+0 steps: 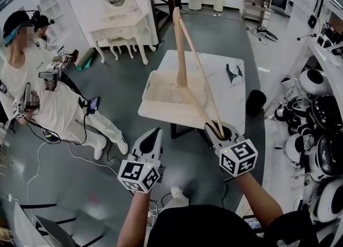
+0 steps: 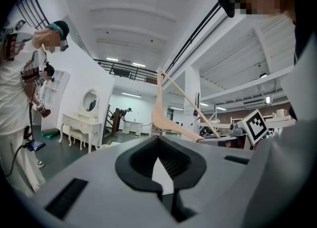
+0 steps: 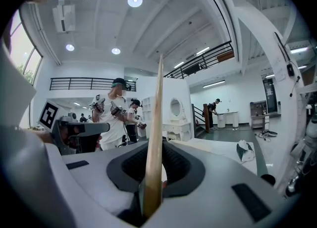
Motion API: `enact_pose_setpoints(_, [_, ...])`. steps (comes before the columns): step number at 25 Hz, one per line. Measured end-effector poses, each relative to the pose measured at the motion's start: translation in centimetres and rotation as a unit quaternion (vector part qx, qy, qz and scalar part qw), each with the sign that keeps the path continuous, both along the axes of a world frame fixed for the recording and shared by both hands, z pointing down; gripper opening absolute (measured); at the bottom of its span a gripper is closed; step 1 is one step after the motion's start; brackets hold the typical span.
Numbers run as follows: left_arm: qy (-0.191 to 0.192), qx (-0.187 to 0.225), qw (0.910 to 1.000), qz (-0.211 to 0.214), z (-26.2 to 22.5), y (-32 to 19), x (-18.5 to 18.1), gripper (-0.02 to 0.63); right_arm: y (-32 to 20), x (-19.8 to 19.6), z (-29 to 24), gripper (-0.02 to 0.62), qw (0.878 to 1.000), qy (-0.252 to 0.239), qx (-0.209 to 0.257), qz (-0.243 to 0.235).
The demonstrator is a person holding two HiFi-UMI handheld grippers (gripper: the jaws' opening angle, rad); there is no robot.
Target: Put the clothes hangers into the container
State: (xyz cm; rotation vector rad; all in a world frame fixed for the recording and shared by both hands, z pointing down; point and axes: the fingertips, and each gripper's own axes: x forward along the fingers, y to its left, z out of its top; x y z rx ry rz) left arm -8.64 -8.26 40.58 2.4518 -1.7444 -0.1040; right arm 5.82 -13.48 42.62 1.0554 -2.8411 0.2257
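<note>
Head view: right tongs (image 1: 218, 129) clamped on the wooden hanger (image 1: 181, 53), raised near the cream container (image 1: 161, 91) on the white surface (image 1: 228, 93); left tongs (image 1: 154, 136) alongside, empty | Left gripper view: tongs narrow, tips together, nothing between | Right gripper view: hanger's bar pinched between the jaws, standing upright
</note>
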Motion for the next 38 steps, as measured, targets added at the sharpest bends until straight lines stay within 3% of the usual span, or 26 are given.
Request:
enact_pose_setpoints(19, [0.02, 0.003, 0.9997, 0.009, -0.4, -5.7, -9.0, 0.005, -5.4, -8.5, -0.5, 0.063, 1.0, 0.013, -0.004, 0.013])
enact_pose_setpoints(38, [0.021, -0.005, 0.9997, 0.007, 0.4, -11.0, -11.2, 0.005, -11.1, -10.6, 0.6, 0.063, 1.0, 0.016, -0.01, 0.015])
